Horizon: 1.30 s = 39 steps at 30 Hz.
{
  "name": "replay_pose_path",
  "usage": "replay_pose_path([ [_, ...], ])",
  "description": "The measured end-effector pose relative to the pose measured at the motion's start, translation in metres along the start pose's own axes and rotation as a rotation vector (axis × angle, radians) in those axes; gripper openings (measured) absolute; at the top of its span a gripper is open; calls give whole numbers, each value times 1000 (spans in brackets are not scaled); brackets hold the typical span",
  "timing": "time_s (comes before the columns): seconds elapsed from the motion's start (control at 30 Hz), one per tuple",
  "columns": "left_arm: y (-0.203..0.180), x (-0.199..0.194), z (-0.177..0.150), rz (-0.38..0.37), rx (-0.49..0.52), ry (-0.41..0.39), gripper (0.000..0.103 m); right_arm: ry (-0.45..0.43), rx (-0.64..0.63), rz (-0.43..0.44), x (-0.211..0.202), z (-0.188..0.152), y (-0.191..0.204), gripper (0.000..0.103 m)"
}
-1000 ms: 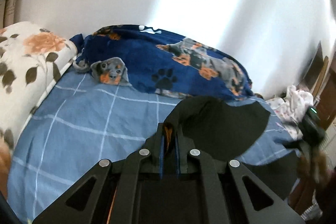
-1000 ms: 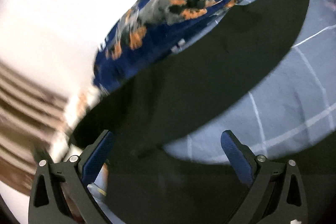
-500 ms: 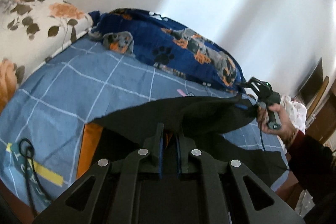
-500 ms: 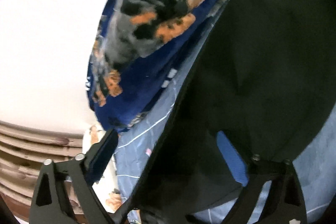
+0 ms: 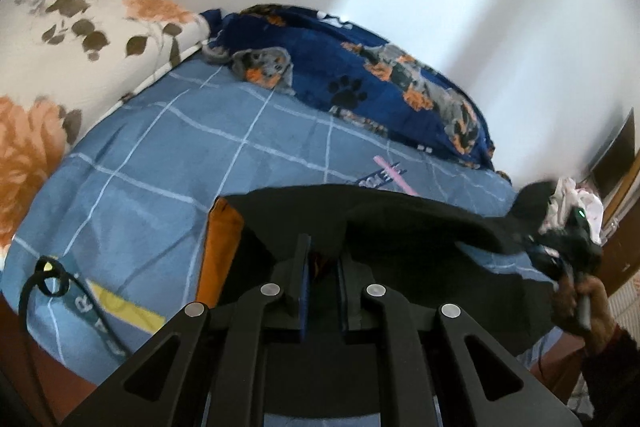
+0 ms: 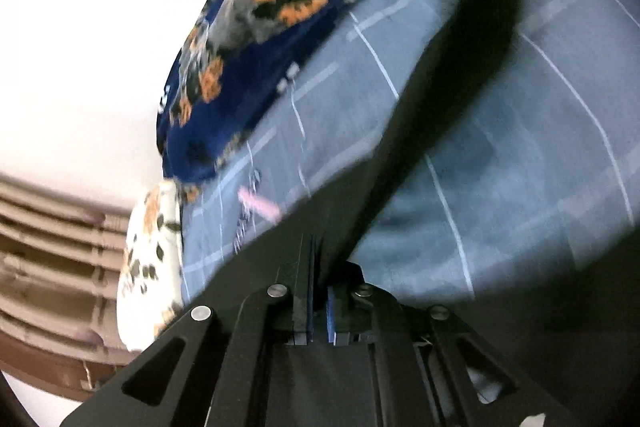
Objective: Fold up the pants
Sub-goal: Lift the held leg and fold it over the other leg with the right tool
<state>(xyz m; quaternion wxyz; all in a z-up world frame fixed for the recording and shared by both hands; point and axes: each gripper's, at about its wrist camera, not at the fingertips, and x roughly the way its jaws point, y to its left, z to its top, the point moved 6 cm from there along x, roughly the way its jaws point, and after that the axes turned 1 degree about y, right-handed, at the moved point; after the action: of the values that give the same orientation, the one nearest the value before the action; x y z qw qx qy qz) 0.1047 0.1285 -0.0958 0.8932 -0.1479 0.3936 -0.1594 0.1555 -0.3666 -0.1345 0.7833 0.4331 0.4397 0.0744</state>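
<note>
The black pants (image 5: 400,215) with an orange inner lining (image 5: 220,247) hang stretched above the blue checked bed sheet (image 5: 168,155). My left gripper (image 5: 322,259) is shut on one edge of the pants. In the left wrist view my right gripper (image 5: 568,247) is at the far right, held in a hand, gripping the other end. In the right wrist view my right gripper (image 6: 320,275) is shut on the black pants (image 6: 460,75), which run up and to the right as a taut band over the sheet (image 6: 500,147).
A navy dog-print blanket (image 5: 380,87) lies bunched along the wall at the bed's far side. A floral pillow (image 5: 80,47) sits at the left. A black cord (image 5: 44,279) lies at the bed's near left edge. White clothing (image 5: 576,203) lies off the right side.
My right gripper, open around the pants earlier, has shut on the fabric. The pants are now pulled out into a taut span between both grippers, lower toward the bed.
</note>
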Motion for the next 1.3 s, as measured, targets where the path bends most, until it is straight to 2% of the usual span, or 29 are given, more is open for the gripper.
replay_pose_path([
  [0.23,22,-7,-27,33,-38,41,12,56,63,-24,-23,-87,-32,4],
  [0.43,33,-8,-51,63,-38,91,13,100,111,-43,-25,-131,-55,4],
  [0.6,38,-8,-65,82,-38,119,13,141,163,-49,-22,-153,-71,4],
  [0.9,42,-3,-73,122,-4,131,14,150,163,-51,-18,-159,-74,3],
  [0.97,47,-1,-76,152,-7,149,19,151,164,-48,-17,-159,-75,3],
  [1.07,60,-5,-77,198,-44,165,20,153,162,-46,-17,-159,-73,3],
  [1.2,71,-19,-64,262,-60,111,22,154,167,-39,-16,-160,-73,3],
  [1.3,71,-33,-47,300,-37,43,25,156,167,-36,-15,-161,-72,3],
])
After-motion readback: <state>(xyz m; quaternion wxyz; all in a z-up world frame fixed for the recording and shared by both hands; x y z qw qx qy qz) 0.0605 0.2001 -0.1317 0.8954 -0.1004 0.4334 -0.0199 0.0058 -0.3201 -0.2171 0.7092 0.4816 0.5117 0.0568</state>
